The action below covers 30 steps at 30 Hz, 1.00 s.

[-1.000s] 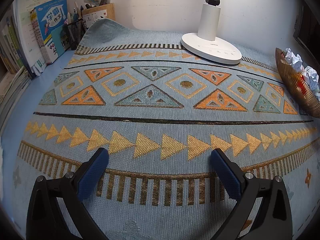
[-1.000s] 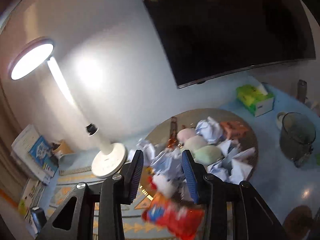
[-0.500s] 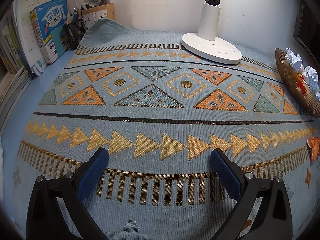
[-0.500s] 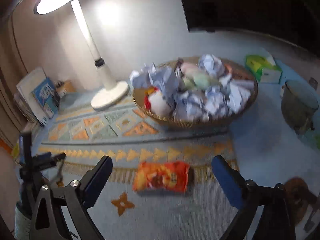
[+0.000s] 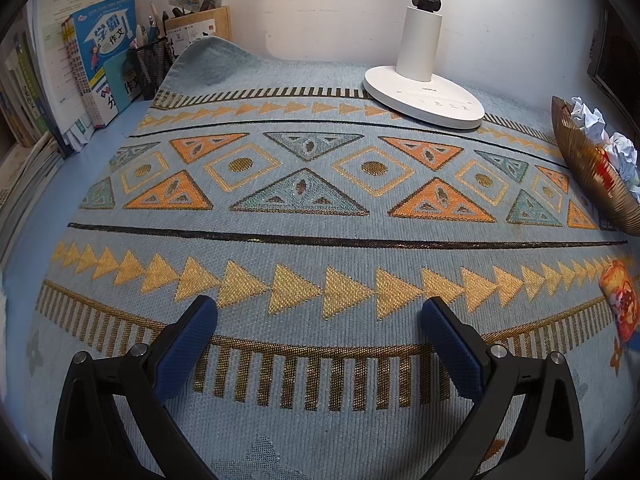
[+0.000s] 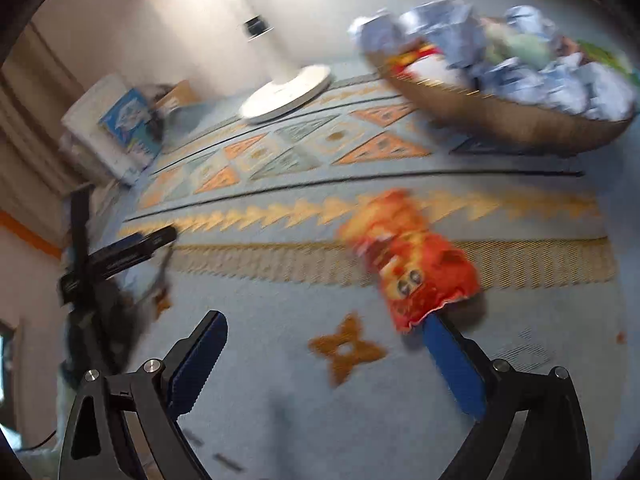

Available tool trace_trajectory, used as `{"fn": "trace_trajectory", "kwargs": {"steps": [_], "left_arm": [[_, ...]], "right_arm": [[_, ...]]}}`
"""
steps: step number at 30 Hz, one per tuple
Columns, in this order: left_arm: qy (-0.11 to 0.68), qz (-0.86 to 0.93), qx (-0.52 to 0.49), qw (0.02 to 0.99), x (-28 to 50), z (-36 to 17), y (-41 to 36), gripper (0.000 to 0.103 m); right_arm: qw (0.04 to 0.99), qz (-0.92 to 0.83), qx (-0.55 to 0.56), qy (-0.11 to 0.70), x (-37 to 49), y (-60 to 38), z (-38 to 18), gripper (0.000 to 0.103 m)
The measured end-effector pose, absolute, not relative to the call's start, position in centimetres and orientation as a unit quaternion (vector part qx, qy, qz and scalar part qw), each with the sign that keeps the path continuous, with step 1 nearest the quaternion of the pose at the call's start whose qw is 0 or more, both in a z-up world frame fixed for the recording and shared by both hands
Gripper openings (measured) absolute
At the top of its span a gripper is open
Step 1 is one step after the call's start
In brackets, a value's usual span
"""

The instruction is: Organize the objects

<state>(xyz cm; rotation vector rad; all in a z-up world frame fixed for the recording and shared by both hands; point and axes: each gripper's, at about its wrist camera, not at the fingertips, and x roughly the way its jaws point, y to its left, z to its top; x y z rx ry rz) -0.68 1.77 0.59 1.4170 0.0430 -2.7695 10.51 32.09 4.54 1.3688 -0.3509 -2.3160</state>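
Orange snack bag (image 6: 408,258) now dropped onto rug (image 6: 280,360), right hand-held gripper (image 6: 320,344) lower, tilted downward, jaws closing slightly, empty.

right view is motion-blurred; the basket (image 5: 592,176) and snack bag (image 5: 622,300) are cut off in the left view.

Snack bag (image 6: 408,256) out of right tool (image 6: 324,340), dropped from beside basket (image 6: 500,116) onto mat (image 6: 280,320); now lying flat at centre right of right wrist frame, near end just beside right blue pad. Right tool jaws wide, closing slightly, nothing between them. Newly visible at right edge of left wrist frame, same bag (image 5: 620,300).
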Motion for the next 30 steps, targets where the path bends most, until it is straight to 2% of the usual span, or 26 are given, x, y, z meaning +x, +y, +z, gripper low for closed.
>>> {"fn": "trace_trajectory", "kwargs": {"steps": [2,5,8,11,17,22,28,29,30], "left_arm": [[0.014,-0.89,0.455,0.015,-0.7,0.6,1.8,0.102],[0.015,-0.89,0.455,0.015,-0.7,0.6,1.7,0.102],[0.015,-0.89,0.455,0.015,-0.6,0.6,1.8,0.102],[0.014,-0.89,0.455,0.015,-0.6,0.6,1.8,0.102],[0.014,-0.89,0.455,0.015,-0.7,0.6,1.8,0.102],[0.013,-0.89,0.456,0.015,-0.7,0.6,1.9,0.102],[0.012,-0.89,0.456,0.016,-0.7,0.6,1.9,0.102],[0.012,-0.89,0.456,0.016,-0.7,0.6,1.9,0.102],[0.012,-0.89,0.456,0.016,-0.7,0.6,1.9,0.102]], "right_arm": [[0.229,-0.838,0.484,-0.105,12.2,30.6,5.4,0.094],[0.139,-0.876,0.461,-0.031,12.9,31.0,6.3,0.094],[0.098,-0.88,0.464,-0.035,11.3,32.1,5.6,0.094],[0.054,-0.885,0.463,0.001,9.2,32.0,4.6,0.094],[0.029,-0.883,0.469,0.017,7.1,32.8,4.0,0.083],[0.044,-0.889,0.455,0.031,7.4,32.3,4.2,0.06],[0.046,-0.89,0.453,0.029,7.0,31.9,4.0,0.059],[0.046,-0.89,0.452,0.03,7.1,31.9,4.1,0.051],[0.045,-0.893,0.446,0.036,7.3,31.7,4.2,0.038]]}}
